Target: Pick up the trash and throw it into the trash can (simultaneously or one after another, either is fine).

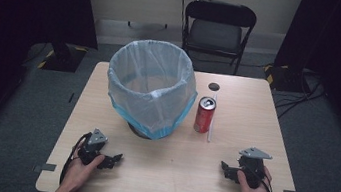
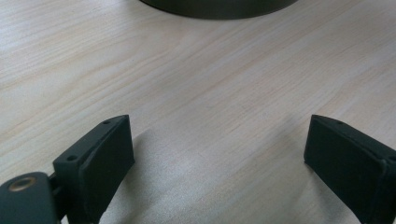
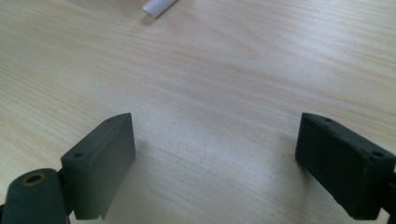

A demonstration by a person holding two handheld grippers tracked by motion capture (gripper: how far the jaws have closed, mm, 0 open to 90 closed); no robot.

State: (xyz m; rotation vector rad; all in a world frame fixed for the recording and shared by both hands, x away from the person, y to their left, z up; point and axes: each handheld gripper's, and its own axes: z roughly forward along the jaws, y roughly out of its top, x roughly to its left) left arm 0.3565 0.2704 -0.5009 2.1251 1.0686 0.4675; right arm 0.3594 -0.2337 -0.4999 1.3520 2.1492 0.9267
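Right gripper (image 1: 229, 172): rests low on the table (image 1: 167, 176) at the near right, jaws spread wide and empty.
Left gripper (image 1: 111, 161): rests at the near left, jaws likewise wide apart, holding nothing.
Can (image 1: 204, 114): upright red drink can, ahead of the right gripper and a little to its left — long axis vertical.
Nearer hand: the right one, by a judgement; the left gripper would have to cross the table.
Straw (image 1: 211, 122): white, lying flat just beside the can on its right, pointing away from the person; its near end (image 3: 158, 6) shows ahead of the right jaws.
Bin (image 1: 152, 86): lined with a pale bag, just left of the can — ahead of the left gripper.
In the way: probably only the straw, lying close along the approach.
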